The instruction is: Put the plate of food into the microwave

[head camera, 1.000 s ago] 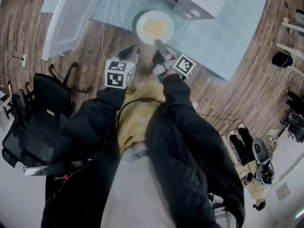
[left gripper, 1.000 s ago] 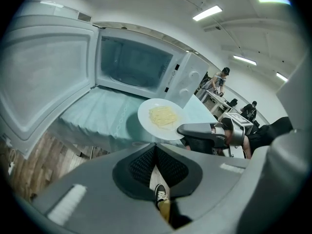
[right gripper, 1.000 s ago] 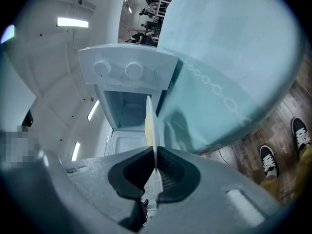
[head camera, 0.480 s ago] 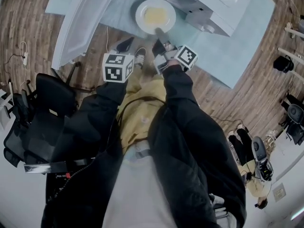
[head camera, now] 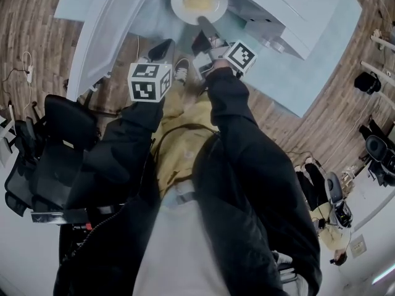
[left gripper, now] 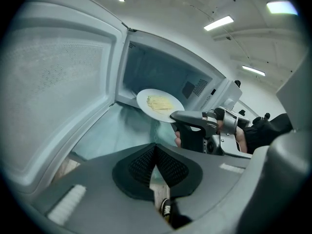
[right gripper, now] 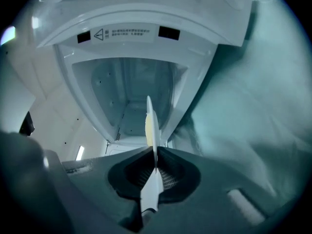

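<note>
A white plate of yellow food hangs at the mouth of the white microwave, whose door stands swung open to the left. My right gripper is shut on the plate's near rim. In the right gripper view the plate runs edge-on from between the pads toward the open cavity. My left gripper hangs left of the plate, shut on nothing. The left gripper view shows the plate level before the cavity, held by the right gripper.
The microwave stands on a table with a light blue cloth over a wooden floor. A black office chair is at the left. Another person is at the lower right. The open door fills the left gripper view's left side.
Both grippers have moved toward the microwave, up in the head view. The plate has gone with the right gripper from over the cloth to the cavity's mouth.
</note>
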Action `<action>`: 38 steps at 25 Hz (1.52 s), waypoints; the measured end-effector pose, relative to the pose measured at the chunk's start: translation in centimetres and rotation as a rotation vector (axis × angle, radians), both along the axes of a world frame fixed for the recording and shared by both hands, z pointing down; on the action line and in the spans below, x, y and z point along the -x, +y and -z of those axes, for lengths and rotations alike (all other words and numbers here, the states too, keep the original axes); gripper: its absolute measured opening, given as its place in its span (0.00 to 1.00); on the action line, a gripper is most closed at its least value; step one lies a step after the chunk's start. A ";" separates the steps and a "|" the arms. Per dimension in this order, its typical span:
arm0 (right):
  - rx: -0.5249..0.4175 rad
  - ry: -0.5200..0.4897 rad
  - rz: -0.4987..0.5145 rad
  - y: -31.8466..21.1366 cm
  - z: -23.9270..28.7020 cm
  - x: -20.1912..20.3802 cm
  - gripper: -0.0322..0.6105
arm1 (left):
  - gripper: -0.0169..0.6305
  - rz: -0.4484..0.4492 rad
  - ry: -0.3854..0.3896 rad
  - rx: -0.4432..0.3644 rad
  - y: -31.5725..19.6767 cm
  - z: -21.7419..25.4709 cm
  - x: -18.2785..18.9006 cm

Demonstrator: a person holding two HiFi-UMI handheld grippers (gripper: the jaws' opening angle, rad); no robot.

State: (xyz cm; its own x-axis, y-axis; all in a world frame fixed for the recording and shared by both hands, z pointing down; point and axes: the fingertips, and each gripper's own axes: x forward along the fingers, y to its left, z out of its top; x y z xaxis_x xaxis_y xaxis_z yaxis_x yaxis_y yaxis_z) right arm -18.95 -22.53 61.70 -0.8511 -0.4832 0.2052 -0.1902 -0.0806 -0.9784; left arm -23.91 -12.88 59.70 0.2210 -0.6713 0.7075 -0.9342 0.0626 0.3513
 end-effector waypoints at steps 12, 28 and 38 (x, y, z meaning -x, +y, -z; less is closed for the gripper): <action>0.038 -0.037 -0.140 -4.9 -0.7 1.4 0.07 | 0.03 0.020 0.004 0.009 0.3 -0.7 1.6; 0.033 -0.037 -0.214 -6.9 -1.0 1.3 0.21 | 0.03 0.016 0.015 0.012 1.9 -0.8 1.5; -0.085 0.082 -0.053 -1.4 1.5 -0.4 0.13 | 0.03 -0.031 0.010 -0.039 1.1 1.6 -1.3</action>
